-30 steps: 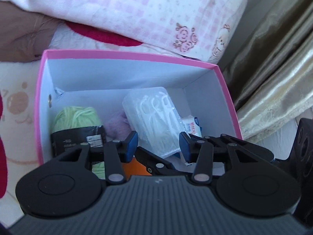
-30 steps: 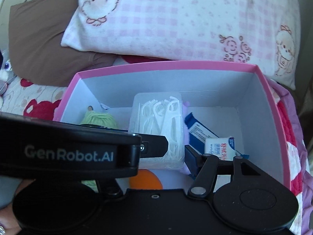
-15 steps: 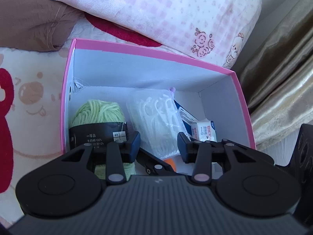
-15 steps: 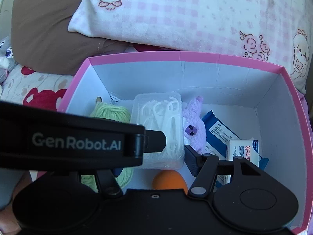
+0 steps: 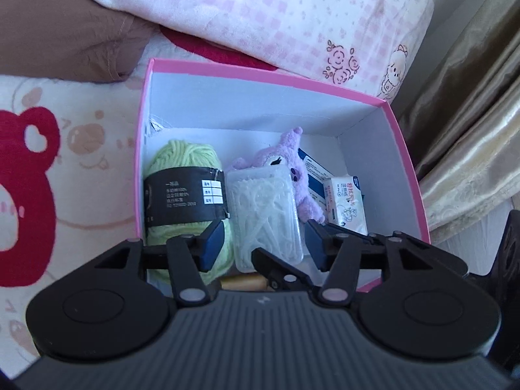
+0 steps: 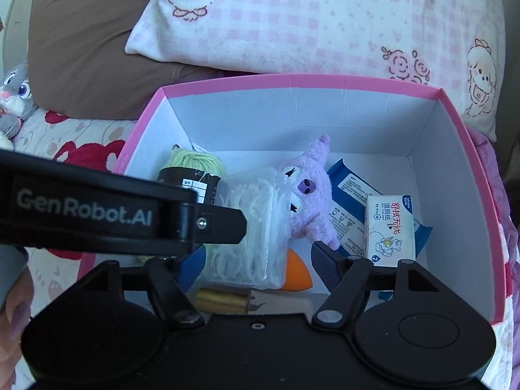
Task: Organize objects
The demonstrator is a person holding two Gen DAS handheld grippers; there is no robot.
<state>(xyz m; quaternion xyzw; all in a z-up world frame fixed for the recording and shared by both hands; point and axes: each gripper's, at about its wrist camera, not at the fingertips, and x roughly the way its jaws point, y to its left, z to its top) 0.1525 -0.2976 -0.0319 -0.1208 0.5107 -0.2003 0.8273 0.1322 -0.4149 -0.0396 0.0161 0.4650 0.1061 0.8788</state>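
A pink box (image 5: pixel 269 74) (image 6: pixel 292 79) with white inside sits on the bed. In it lie a green yarn ball (image 5: pixel 182 159) (image 6: pixel 195 161), a clear case of floss picks (image 5: pixel 266 204) (image 6: pixel 253 227), a purple plush (image 5: pixel 286 156) (image 6: pixel 312 188), a blue wipes pack (image 6: pixel 347 191), a small white tissue pack (image 5: pixel 346 204) (image 6: pixel 391 227), an orange object (image 6: pixel 295 273) and a brass-coloured cylinder (image 6: pixel 221 300). My left gripper (image 5: pixel 265 248) is open and empty above the box's near side. My right gripper (image 6: pixel 258 266) is open and empty, beside the left gripper.
A pink checked pillow (image 5: pixel 276 16) (image 6: pixel 325 16) lies behind the box, with a brown cushion (image 5: pixel 58 26) (image 6: pixel 84 48) to its left. The bedsheet (image 5: pixel 65 162) shows red bears. Gold curtains (image 5: pixel 471 113) hang at the right. A grey bunny toy (image 6: pixel 13 97) sits far left.
Both grippers have pulled back and up from the box, so more of its contents show. The floss case now lies lower, off the purple plush. Both stay open.
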